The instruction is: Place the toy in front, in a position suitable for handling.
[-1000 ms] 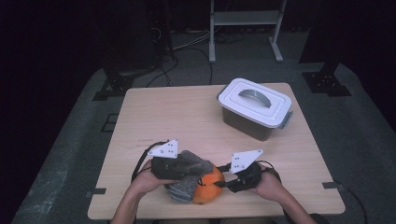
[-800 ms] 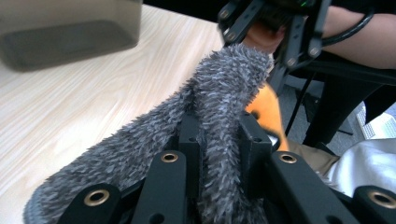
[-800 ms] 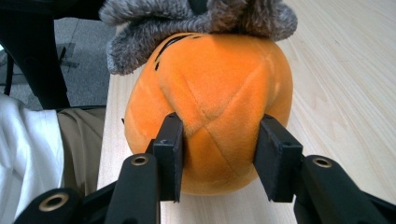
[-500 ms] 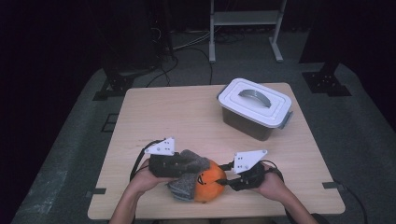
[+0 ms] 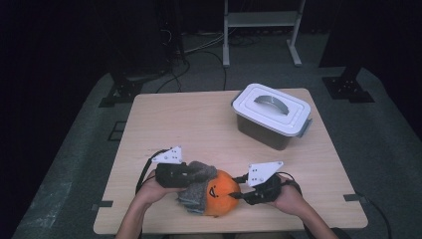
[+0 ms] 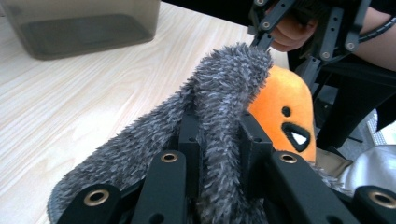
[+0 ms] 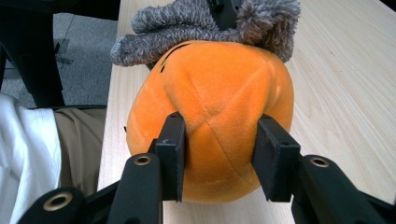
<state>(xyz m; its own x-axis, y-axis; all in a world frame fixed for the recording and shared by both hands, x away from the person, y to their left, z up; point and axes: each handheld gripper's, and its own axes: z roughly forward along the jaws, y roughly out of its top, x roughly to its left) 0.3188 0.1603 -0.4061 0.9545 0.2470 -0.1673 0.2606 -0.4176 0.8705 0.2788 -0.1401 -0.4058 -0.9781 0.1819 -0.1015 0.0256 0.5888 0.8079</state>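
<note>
My plush toy (image 5: 223,193) was bright orange, with a small face stitched in black. The fuzzy cloth (image 5: 196,186) draped on it was a mottled grey. Both my left gripper (image 5: 186,175) and my right gripper (image 5: 239,195) were black, each topped by a pale grey plate. The table (image 5: 189,124) showed light wood grain. The box (image 5: 271,117) was smoky grey under a white lid.

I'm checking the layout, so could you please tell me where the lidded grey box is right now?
In the high view the lidded grey box sits at the table's far right corner, well beyond the orange plush toy at the near edge.
</note>
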